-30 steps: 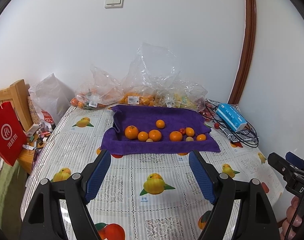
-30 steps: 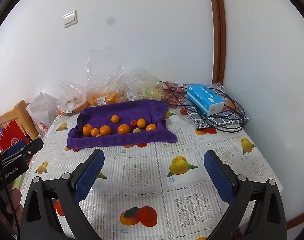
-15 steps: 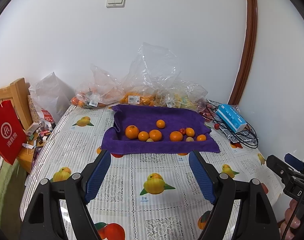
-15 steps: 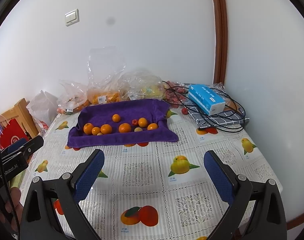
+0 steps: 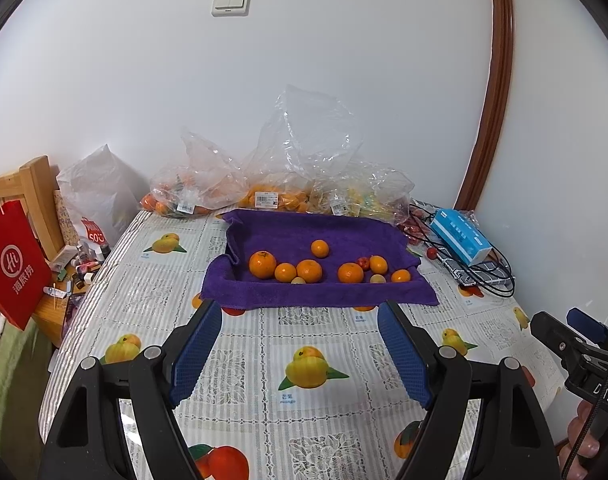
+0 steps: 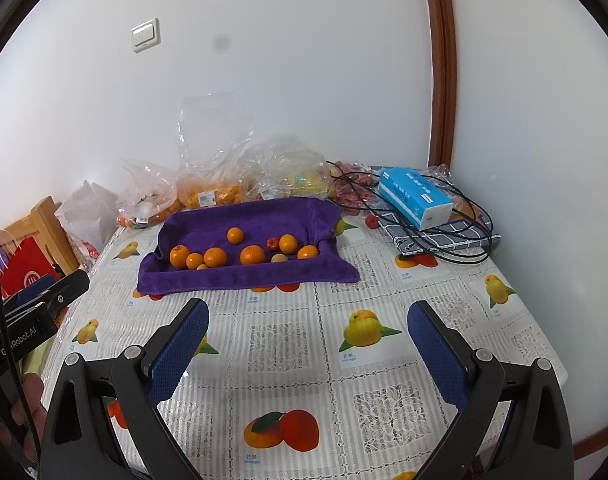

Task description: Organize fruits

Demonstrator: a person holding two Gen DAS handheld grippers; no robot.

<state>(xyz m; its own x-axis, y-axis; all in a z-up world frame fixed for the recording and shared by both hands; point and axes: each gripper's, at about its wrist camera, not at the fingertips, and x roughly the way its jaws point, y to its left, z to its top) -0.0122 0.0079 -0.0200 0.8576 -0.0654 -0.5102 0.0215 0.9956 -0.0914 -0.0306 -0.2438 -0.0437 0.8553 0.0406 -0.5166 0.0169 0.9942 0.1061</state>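
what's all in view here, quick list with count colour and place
oranges: seven, orange, on the purple towel
small red fruit: one, red, on the towel among the oranges
small pale fruits: two, yellowish, at the towel's front edge
purple towel: one, purple, table centre
clear bags of fruit: several, transparent, behind the towel by the wall
tissue pack: one, blue and white, right of the towel on a checked cloth
black cable: black, looped around the tissue pack
red paper bag: one, red, left of the table
tablecloth: one, white with fruit prints
left hand-held gripper: open, empty
right hand-held gripper: open, empty
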